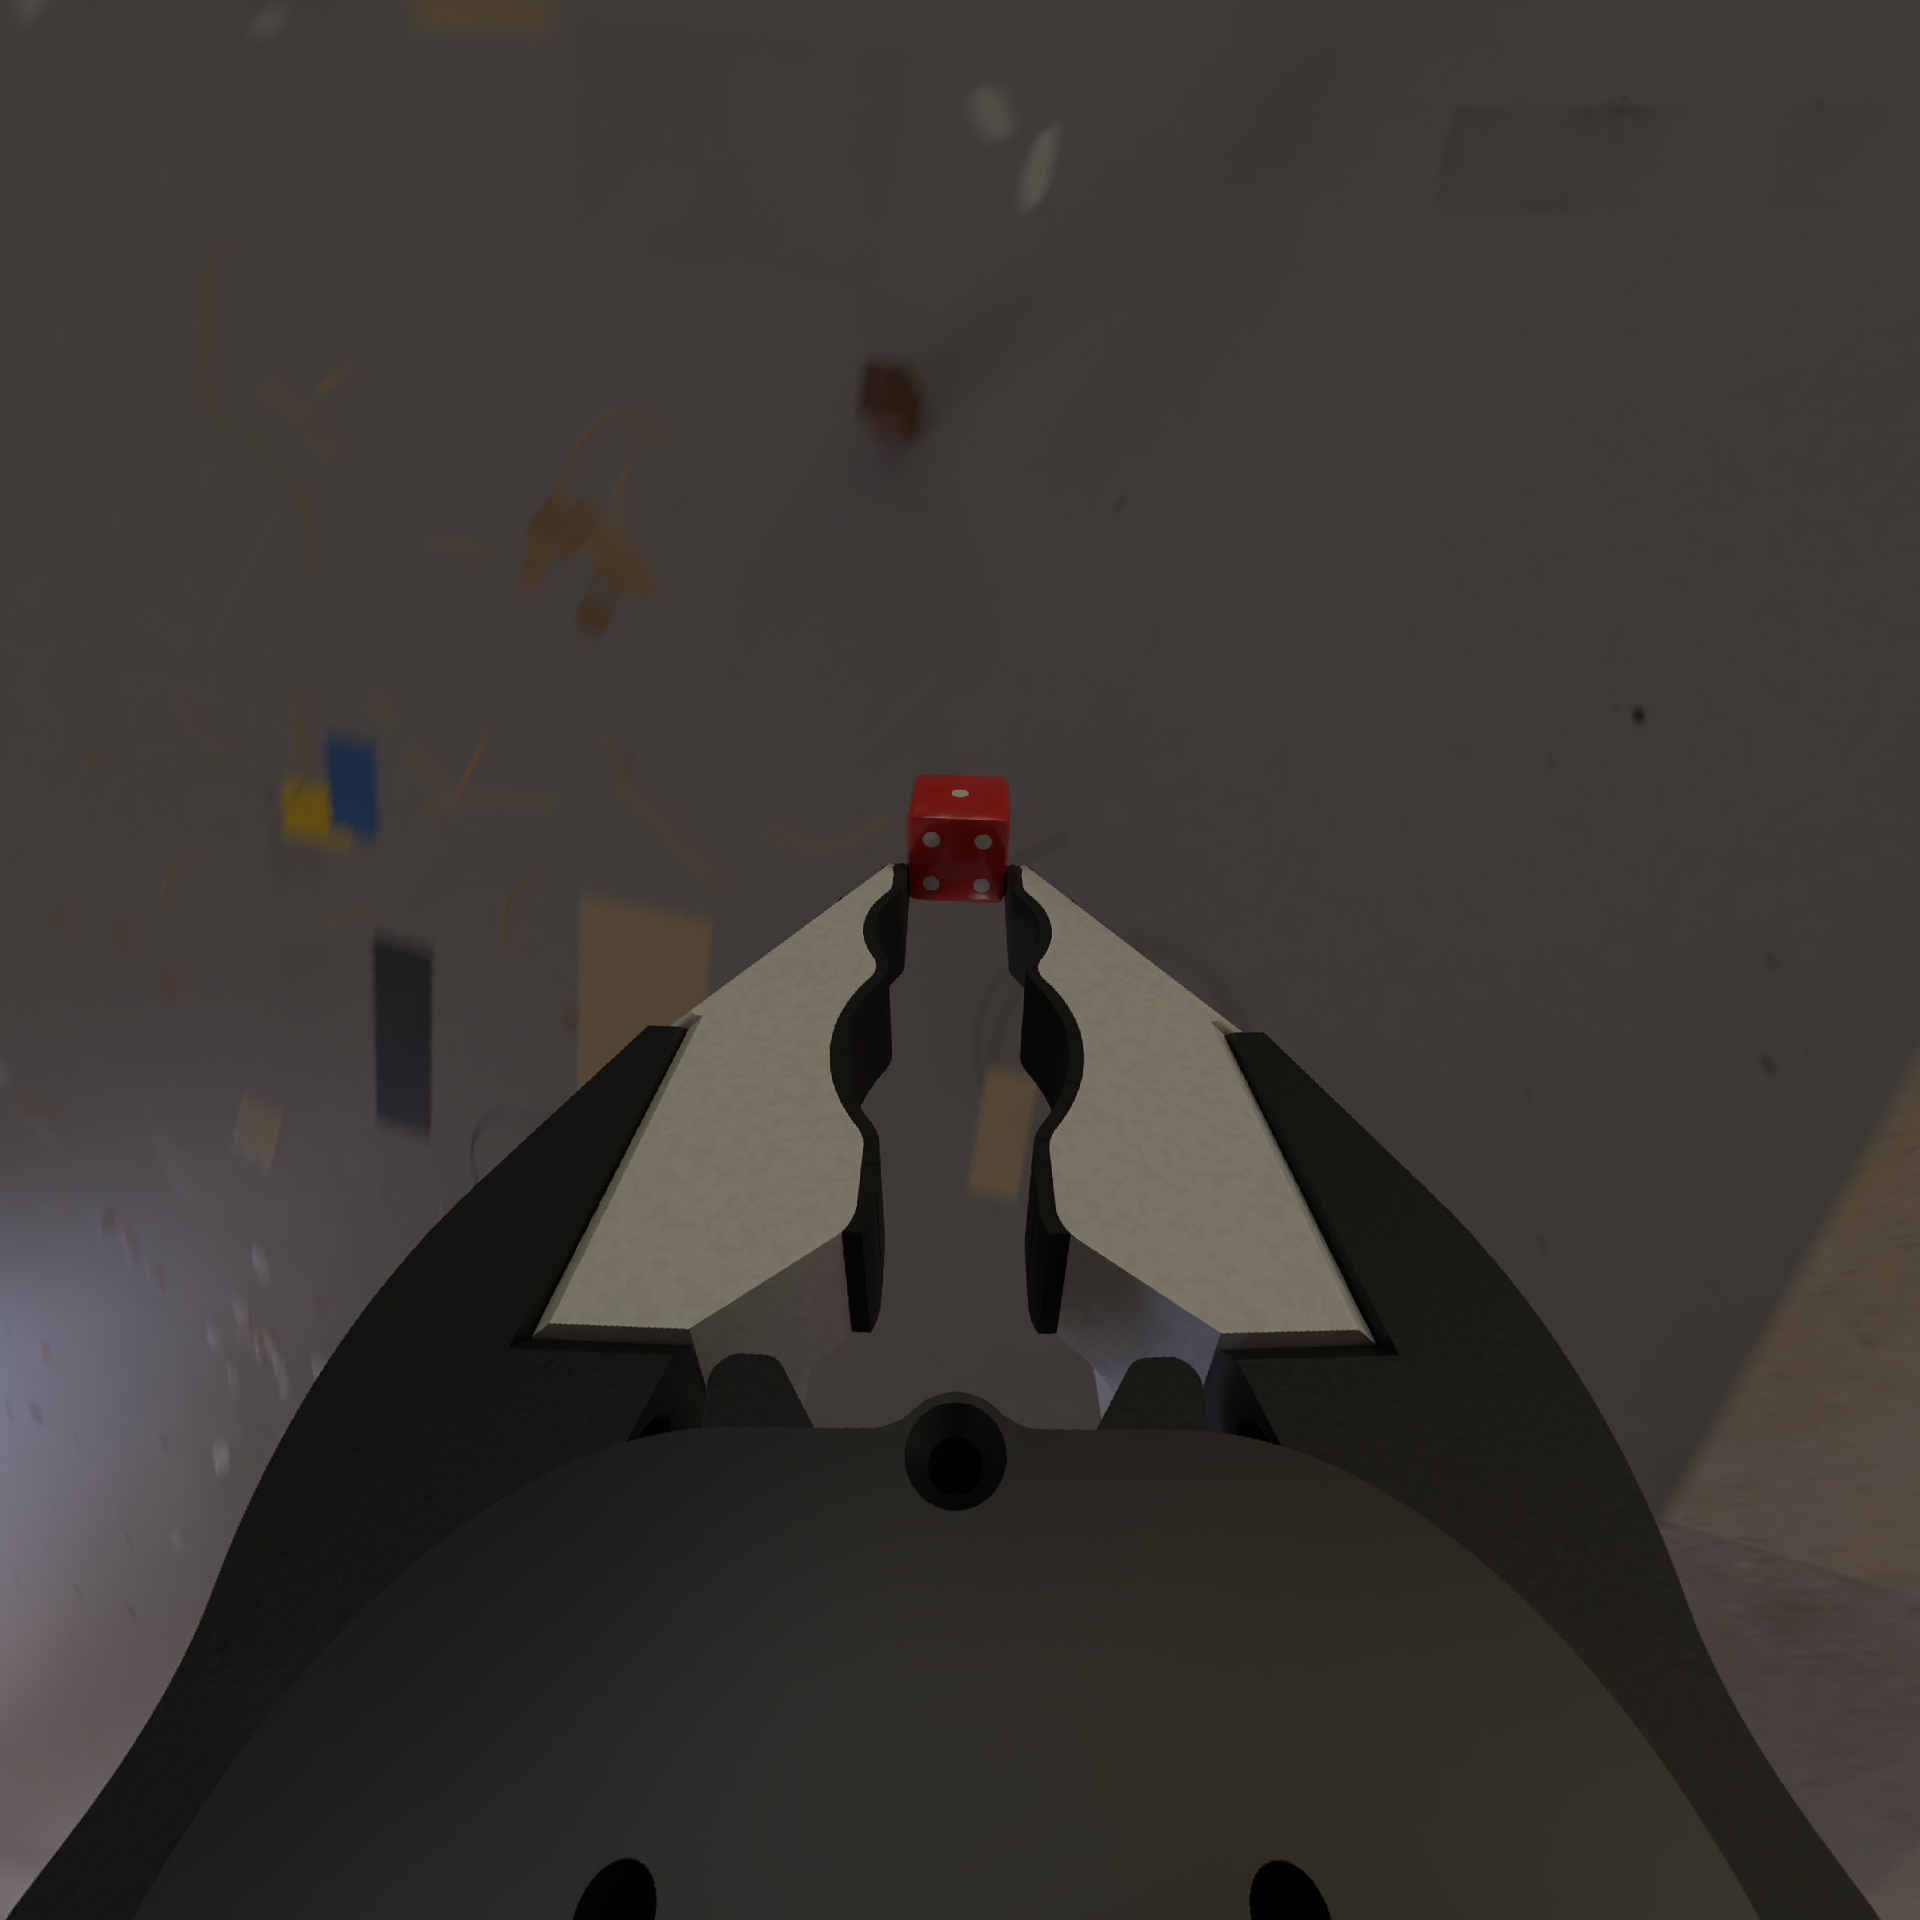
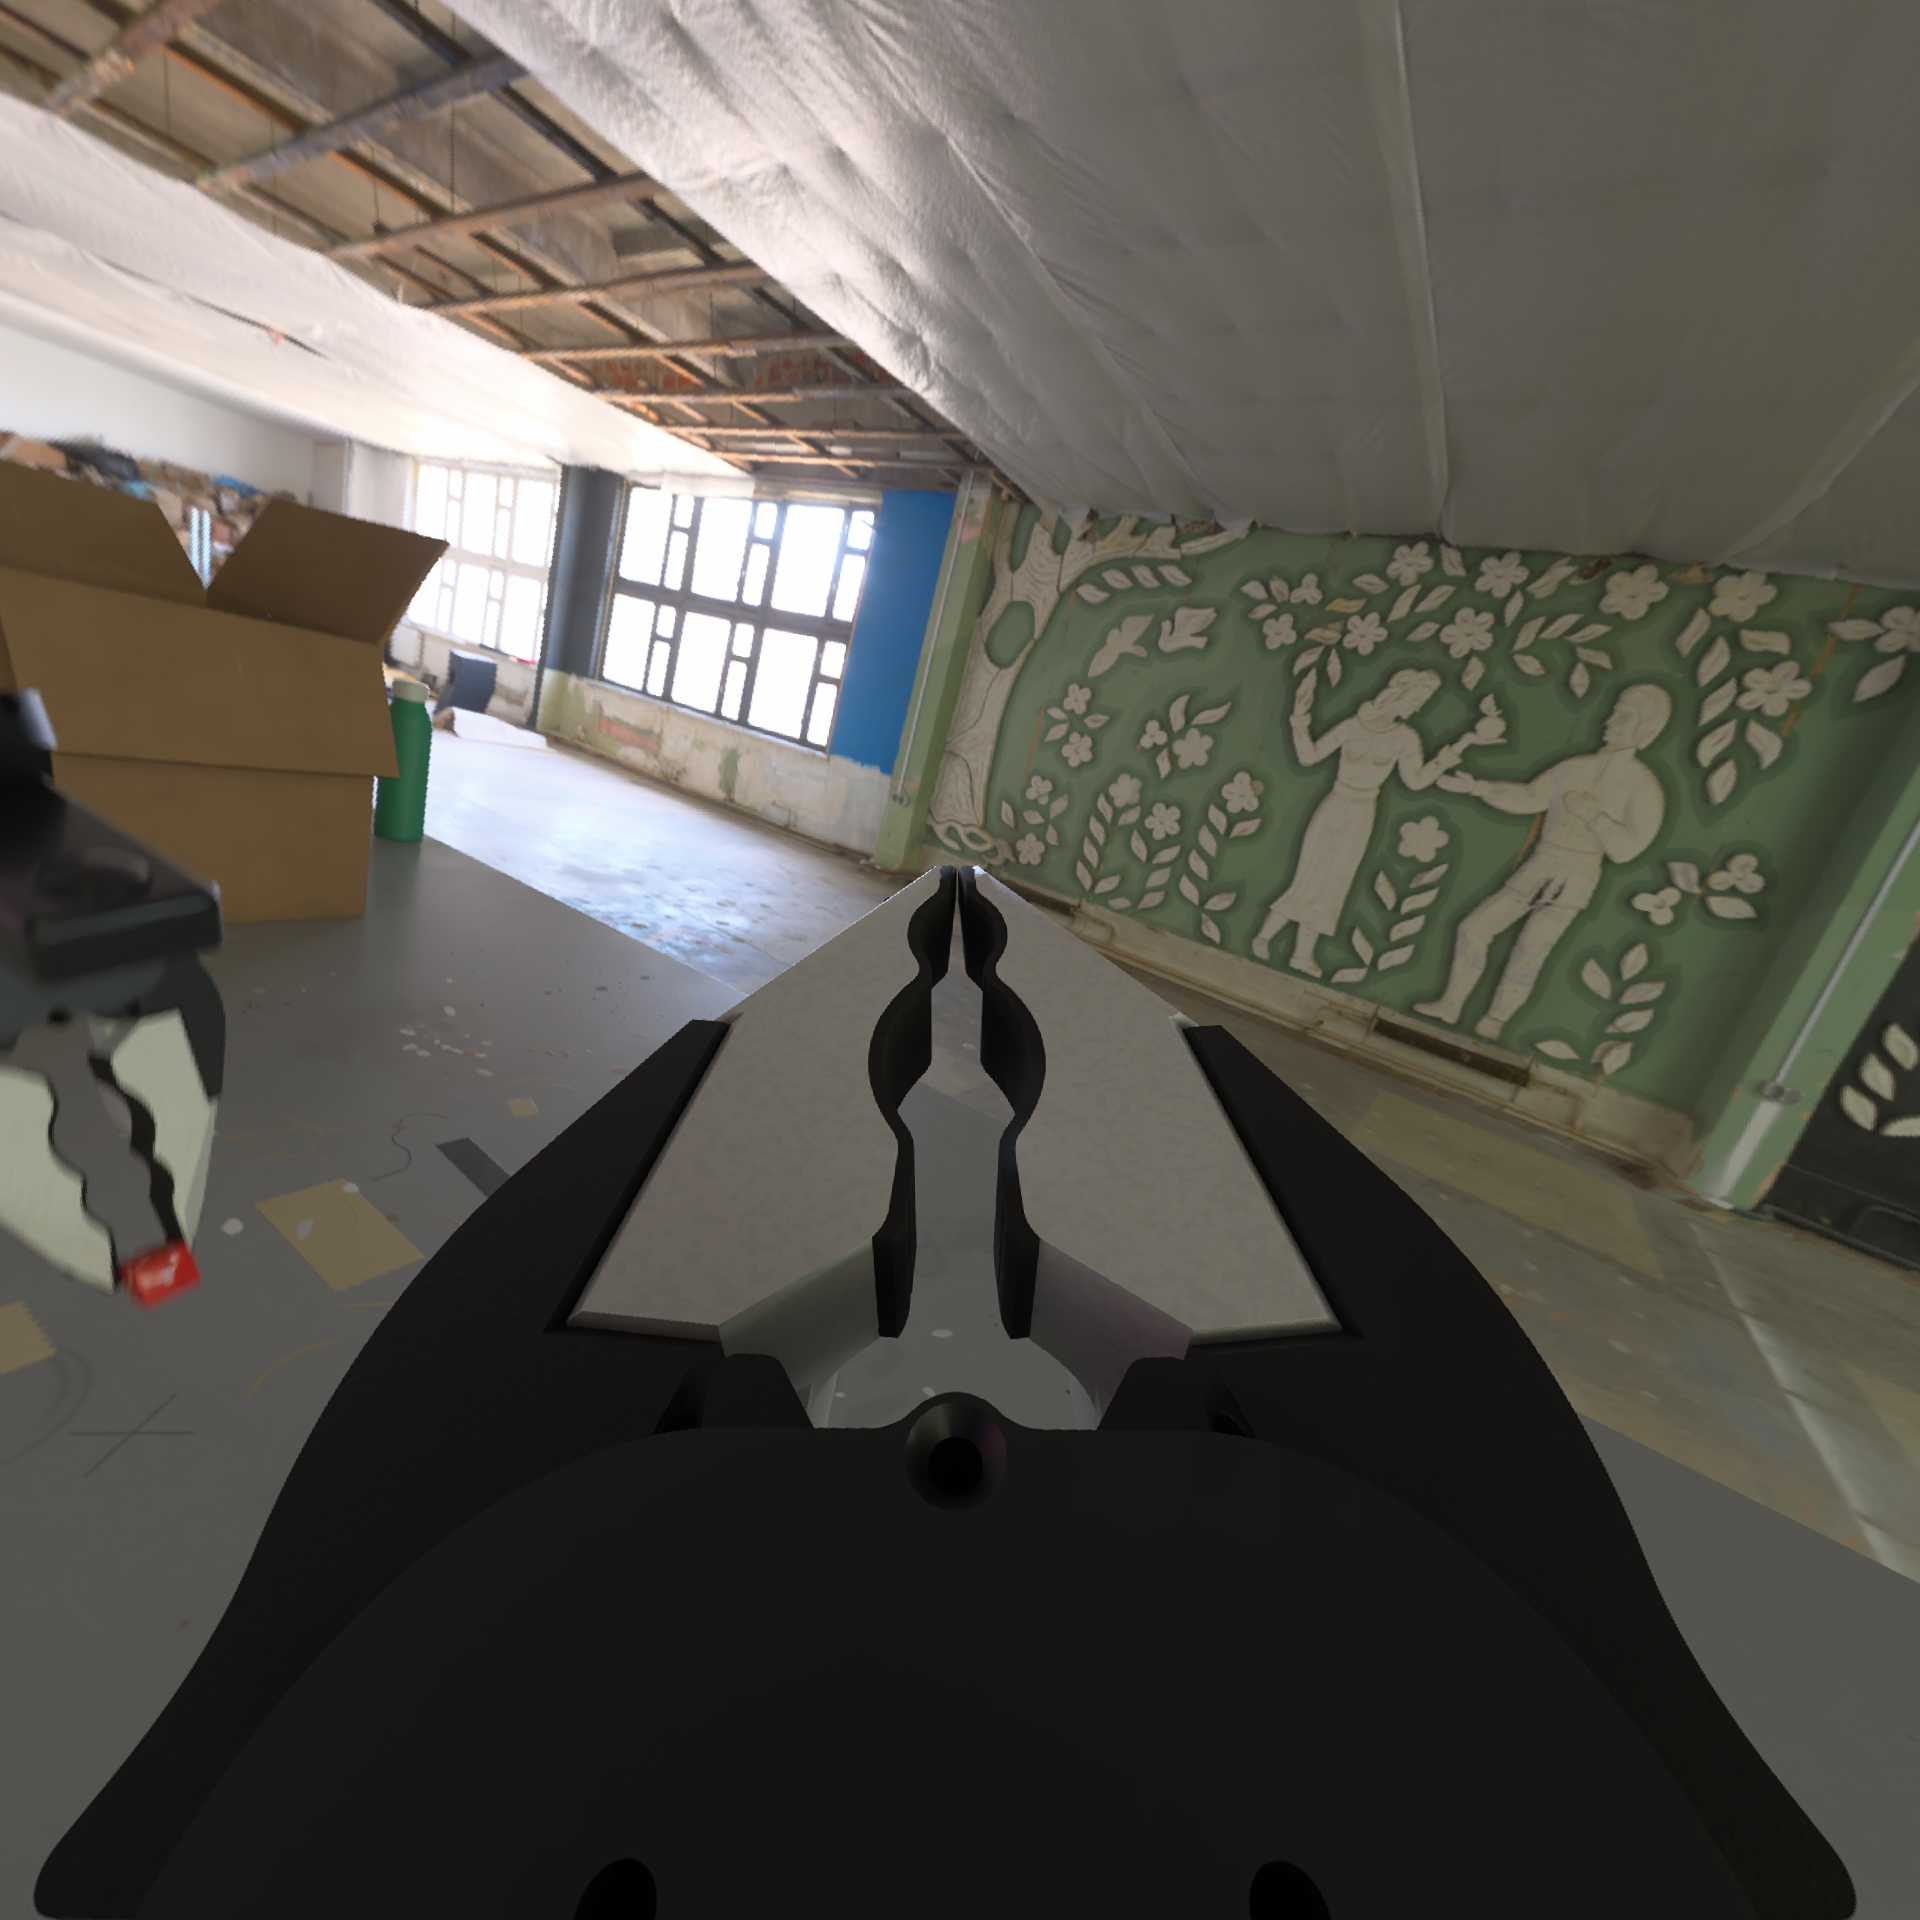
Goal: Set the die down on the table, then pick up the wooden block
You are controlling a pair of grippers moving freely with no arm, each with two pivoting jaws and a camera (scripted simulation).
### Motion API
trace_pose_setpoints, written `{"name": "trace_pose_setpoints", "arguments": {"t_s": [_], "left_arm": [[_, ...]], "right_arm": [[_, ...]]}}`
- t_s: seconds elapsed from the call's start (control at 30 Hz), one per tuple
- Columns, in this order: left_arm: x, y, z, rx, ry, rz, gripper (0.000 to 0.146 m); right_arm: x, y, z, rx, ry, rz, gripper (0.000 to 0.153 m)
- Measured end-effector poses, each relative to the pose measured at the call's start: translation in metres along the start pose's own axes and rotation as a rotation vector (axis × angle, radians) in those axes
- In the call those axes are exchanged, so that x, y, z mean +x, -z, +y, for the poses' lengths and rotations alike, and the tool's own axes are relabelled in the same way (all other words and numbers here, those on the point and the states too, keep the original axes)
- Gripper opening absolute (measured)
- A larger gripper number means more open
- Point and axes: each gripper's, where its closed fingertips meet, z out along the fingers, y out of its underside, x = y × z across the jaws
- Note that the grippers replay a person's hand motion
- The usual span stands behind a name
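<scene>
Gutted industrial hall under renovation: exposed ceiling framing (image 2: pixel 582 239), plastic sheeting (image 2: pixel 1299 260), big grid windows (image 2: pixel 727 644), relief mural wall (image 2: pixel 1403 790), cardboard box (image 2: pixel 197 707).

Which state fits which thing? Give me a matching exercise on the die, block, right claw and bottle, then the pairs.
Things:
1. die
2. block
3. right claw
4. bottle

States:
A. green, standing beside the cardboard box
B. shut on nothing
C. red, pinched at the left claw tips
D. brown, lying alone on the table, far ahead of the left claw

Pairs: 1-C, 2-D, 3-B, 4-A
</scene>
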Motion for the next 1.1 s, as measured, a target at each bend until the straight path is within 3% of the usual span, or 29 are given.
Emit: {"name": "trace_pose_setpoints", "arguments": {"t_s": [0.13,0.33,0.53,0.6,0.67,0.8,1.0,1.1], "left_arm": [[0.032,-0.062,-0.041,-0.013,-0.084,0.102,0.018],[0.051,-0.098,-0.062,-0.049,-0.132,0.187,0.018],[0.055,-0.101,-0.070,-0.015,-0.101,0.231,0.018],[0.043,-0.093,-0.074,0.033,-0.066,0.195,0.032],[0.025,-0.079,-0.080,0.113,0.008,0.166,0.036],[-0.019,-0.072,-0.075,0.143,0.098,0.043,0.030],[-0.023,-0.114,-0.069,0.051,0.110,0.097,0.032],[-0.021,-0.119,-0.074,0.076,0.138,0.156,0.017]], "right_arm": [[-0.004,-0.005,0.005,-0.043,0.046,0.011,0.000],[-0.002,-0.009,0.012,-0.078,0.066,0.016,0.000],[-0.005,-0.012,0.012,-0.065,0.055,-0.002,0.000],[-0.005,-0.012,0.012,-0.067,0.059,-0.004,0.000],[-0.005,-0.012,0.011,-0.065,0.062,-0.003,0.000],[-0.003,-0.012,0.011,-0.055,0.045,-0.007,0.000],[-0.002,-0.014,0.015,-0.074,0.051,-0.002,0.000],[-0.005,-0.017,0.017,-0.084,0.048,-0.013,0.000]]}}
